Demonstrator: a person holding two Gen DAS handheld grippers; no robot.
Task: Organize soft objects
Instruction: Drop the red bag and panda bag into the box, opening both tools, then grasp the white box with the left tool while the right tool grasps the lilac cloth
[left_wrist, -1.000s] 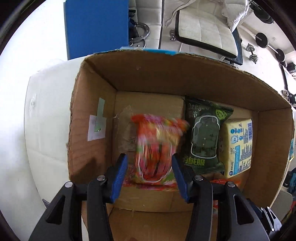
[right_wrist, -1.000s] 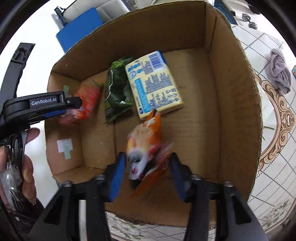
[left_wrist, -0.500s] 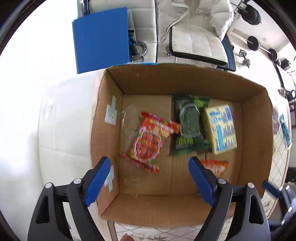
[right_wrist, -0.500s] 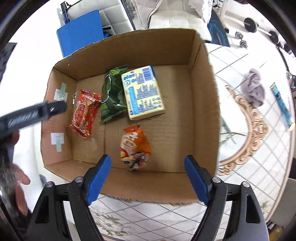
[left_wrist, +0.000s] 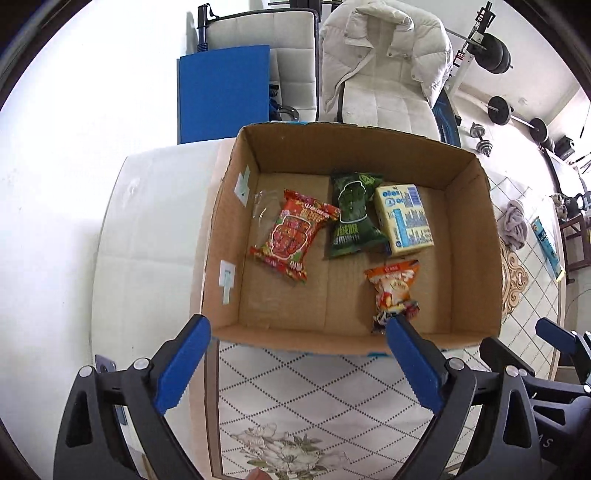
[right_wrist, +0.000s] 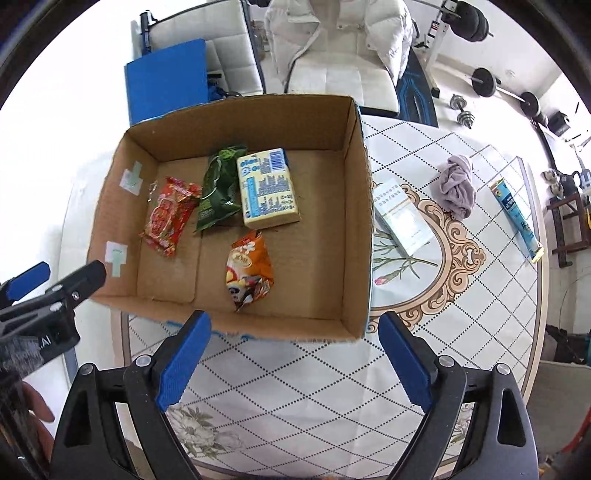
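Both grippers hang wide open, empty, over the near edge of the brown cardboard box (right_wrist: 354, 206). The crumpled grey cloth (right_wrist: 457, 184) lies on the patterned table, off right of the right gripper (right_wrist: 293, 358), the nearer one; left gripper (left_wrist: 297, 363) sits farther.

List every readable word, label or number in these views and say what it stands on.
"AI": white letters on the left gripper body, the rest cut off.
Red snack bag, green snack bag, orange snack bag: print too small to read.
Yellow tissue pack: blue print and barcode, unreadable.
White box on the table: text too small.
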